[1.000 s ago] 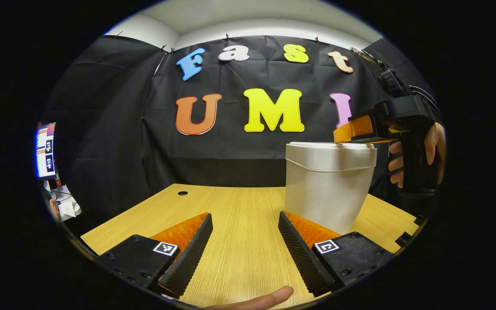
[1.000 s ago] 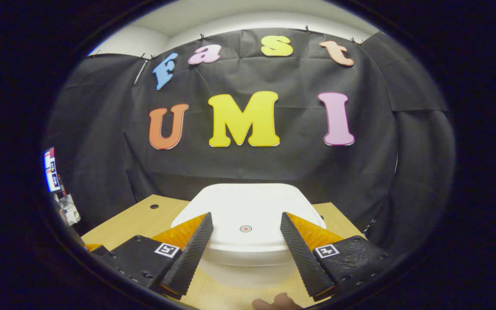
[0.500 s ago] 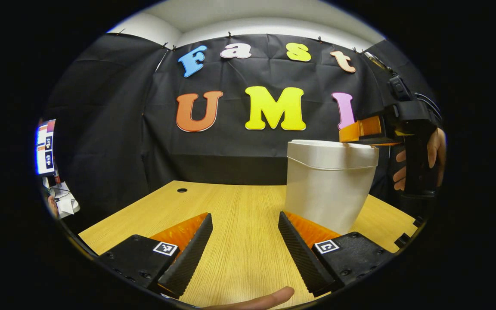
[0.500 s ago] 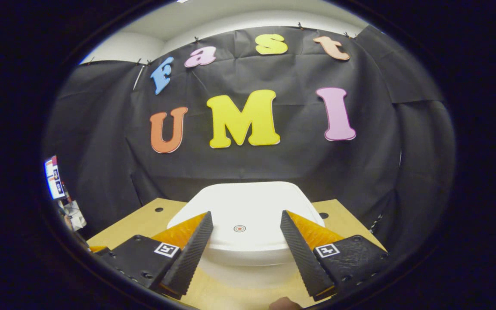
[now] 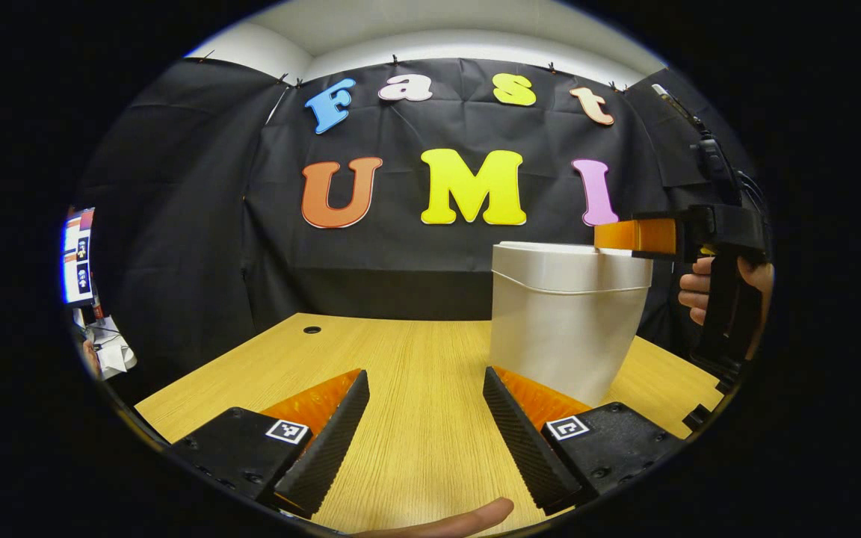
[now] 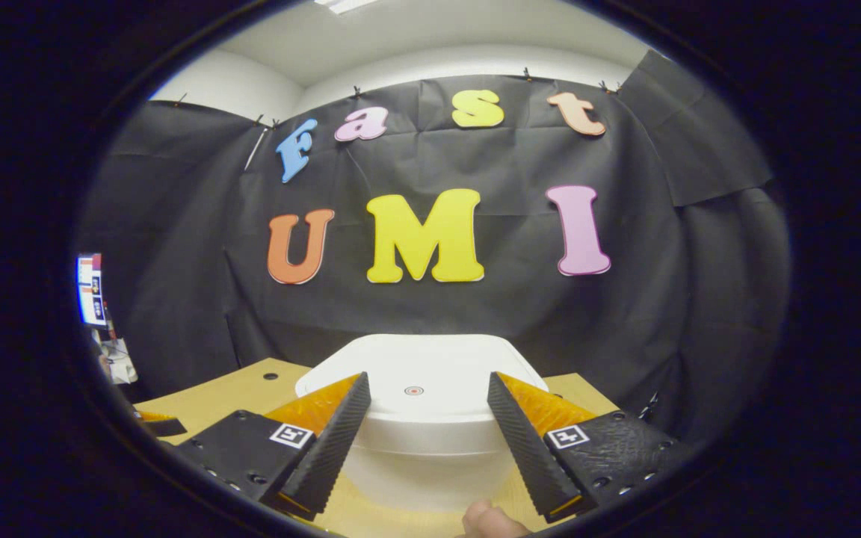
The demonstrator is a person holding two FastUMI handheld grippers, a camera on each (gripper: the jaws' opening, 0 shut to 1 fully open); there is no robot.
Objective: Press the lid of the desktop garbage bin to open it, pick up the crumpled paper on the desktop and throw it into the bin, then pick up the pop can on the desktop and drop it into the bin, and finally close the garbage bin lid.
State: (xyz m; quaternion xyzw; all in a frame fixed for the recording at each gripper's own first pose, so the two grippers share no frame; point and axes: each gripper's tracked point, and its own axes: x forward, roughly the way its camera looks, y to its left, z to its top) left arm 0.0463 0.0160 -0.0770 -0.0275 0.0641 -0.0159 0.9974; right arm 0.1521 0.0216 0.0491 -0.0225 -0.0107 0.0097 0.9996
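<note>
A white desktop bin [image 5: 566, 317] stands on the wooden desk [image 5: 400, 373], its lid [image 6: 419, 373] down and flat with a small round mark at its middle. My right gripper [image 6: 424, 381] hovers open just over the near part of the lid, fingers level. In the left gripper view that same right gripper [image 5: 636, 235] shows at the bin's upper right rim, held by a hand [image 5: 696, 295]. My left gripper [image 5: 424, 377] is open low over the desk, left of the bin, nothing between its fingers.
The desk has a cable hole [image 5: 312, 329] at its far left and another hole [image 6: 271, 376] seen beside the bin. A lit screen [image 5: 75, 258] and clutter sit beyond the desk's left edge. A fingertip [image 5: 468, 517] shows at the bottom.
The right gripper has levelled out and drawn back a little from the lid, so the bin sits lower in its view. The lid stays down. The left gripper has barely moved.
</note>
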